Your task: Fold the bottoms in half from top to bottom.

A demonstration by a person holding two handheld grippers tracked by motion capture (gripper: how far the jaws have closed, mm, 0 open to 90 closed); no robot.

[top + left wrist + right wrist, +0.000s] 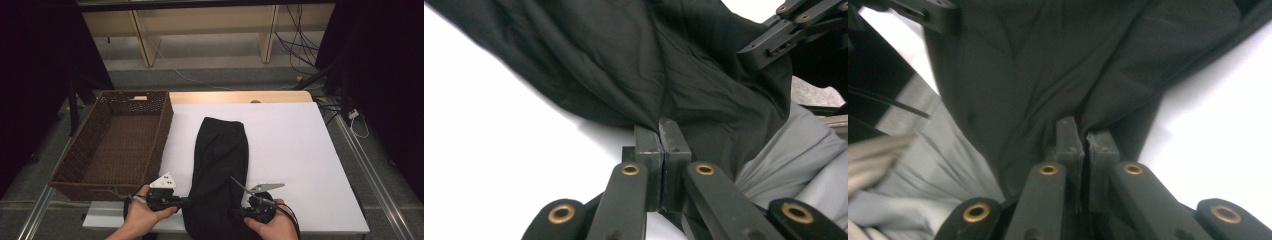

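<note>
A white table [290,150] is filling the middle of a dim room, with a brown wicker basket [70,165] sitting empty at its left edge. A black garment [220,160] is lying lengthwise down the table, its near end hanging over the front edge. The left gripper [187,201] and right gripper [235,212] are each clamping that near hem, probably to lift or fold it evenly.

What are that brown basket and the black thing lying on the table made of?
The basket looks like woven wicker or rattan: dark brown, matt, with a visible weave and a handle slot in its far wall. The black garment seems to be a thin, matt woven cloth; it creases softly where both grippers' jaws pinch it. The exact fibre can't be told.
</note>
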